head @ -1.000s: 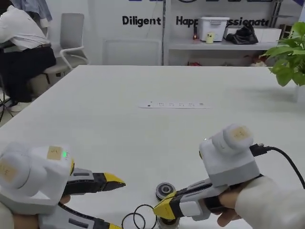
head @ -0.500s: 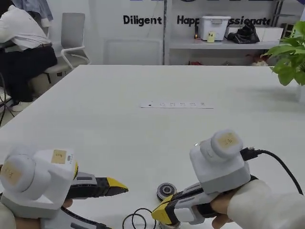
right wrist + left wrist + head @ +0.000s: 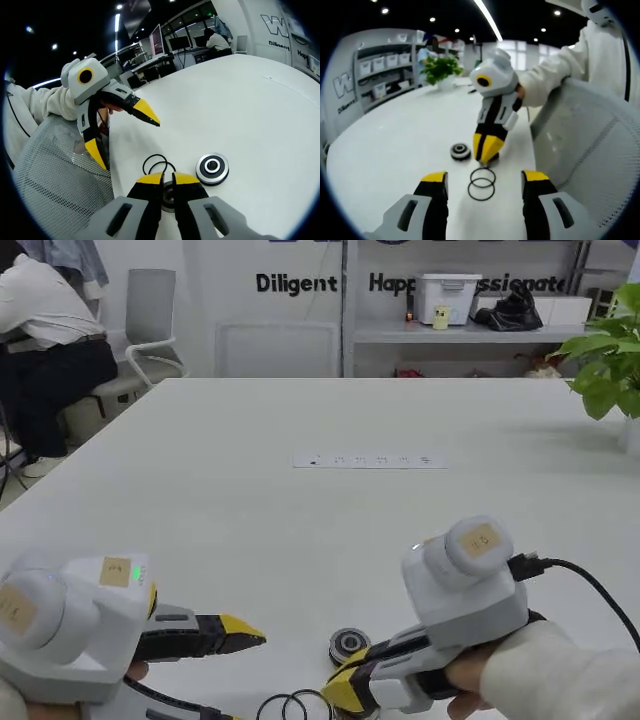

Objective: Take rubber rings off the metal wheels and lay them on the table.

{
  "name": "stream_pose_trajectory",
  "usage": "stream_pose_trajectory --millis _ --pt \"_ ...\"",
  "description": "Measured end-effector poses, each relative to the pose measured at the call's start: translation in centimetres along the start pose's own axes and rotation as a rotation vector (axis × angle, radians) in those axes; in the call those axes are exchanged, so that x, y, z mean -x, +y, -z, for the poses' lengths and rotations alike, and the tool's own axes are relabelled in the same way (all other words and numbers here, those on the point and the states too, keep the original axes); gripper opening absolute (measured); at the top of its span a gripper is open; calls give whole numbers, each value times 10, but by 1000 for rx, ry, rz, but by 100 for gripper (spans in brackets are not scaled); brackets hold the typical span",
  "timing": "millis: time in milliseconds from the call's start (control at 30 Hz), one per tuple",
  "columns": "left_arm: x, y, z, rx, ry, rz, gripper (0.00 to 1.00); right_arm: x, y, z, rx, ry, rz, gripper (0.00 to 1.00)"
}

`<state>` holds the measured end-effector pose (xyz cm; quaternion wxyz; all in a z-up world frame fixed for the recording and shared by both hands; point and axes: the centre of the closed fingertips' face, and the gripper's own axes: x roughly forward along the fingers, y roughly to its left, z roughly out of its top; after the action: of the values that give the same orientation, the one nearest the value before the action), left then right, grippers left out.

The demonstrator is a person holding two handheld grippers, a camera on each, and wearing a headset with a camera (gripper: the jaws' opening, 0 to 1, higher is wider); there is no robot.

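We see a white table [image 3: 330,530] with two thin black rubber rings [image 3: 482,184] and a silver metal wheel [image 3: 212,169] banded in black around its pale hub. The left gripper [image 3: 485,177] and the right gripper [image 3: 168,179] both have white bodies, black jaws and yellow tips, and a green light [image 3: 135,573] glows on the left one. The cable [image 3: 590,575] is black, the sleeve [image 3: 560,670] white, the plant [image 3: 605,350] green, and the wall lettering [image 3: 297,283] black on white
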<state>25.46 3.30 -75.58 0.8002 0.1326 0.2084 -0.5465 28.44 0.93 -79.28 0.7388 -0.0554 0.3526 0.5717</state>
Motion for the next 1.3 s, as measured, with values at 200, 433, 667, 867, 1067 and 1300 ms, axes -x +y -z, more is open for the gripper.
stream_pose_trajectory --millis 200,433,667,867,1067,1300 --pt "1 8 -8 16 -40 -16 60 6 -7 -6 -9 -30 20 4" --pt "5 27 -21 20 -86 -56 59 18 -24 -14 -21 -78 70 5" --pt "-2 39 -37 -22 -88 -61 56 29 -40 -18 -70 -131 107 7" --pt "-14 47 -52 -68 -93 -44 51 31 -49 -10 -47 -119 138 14" --pt "-30 52 -54 -120 -56 -28 48 32 -56 -7 -33 -110 156 18" --pt "-48 53 -44 -145 -17 -7 41 28 -57 0 -1 -81 154 19"
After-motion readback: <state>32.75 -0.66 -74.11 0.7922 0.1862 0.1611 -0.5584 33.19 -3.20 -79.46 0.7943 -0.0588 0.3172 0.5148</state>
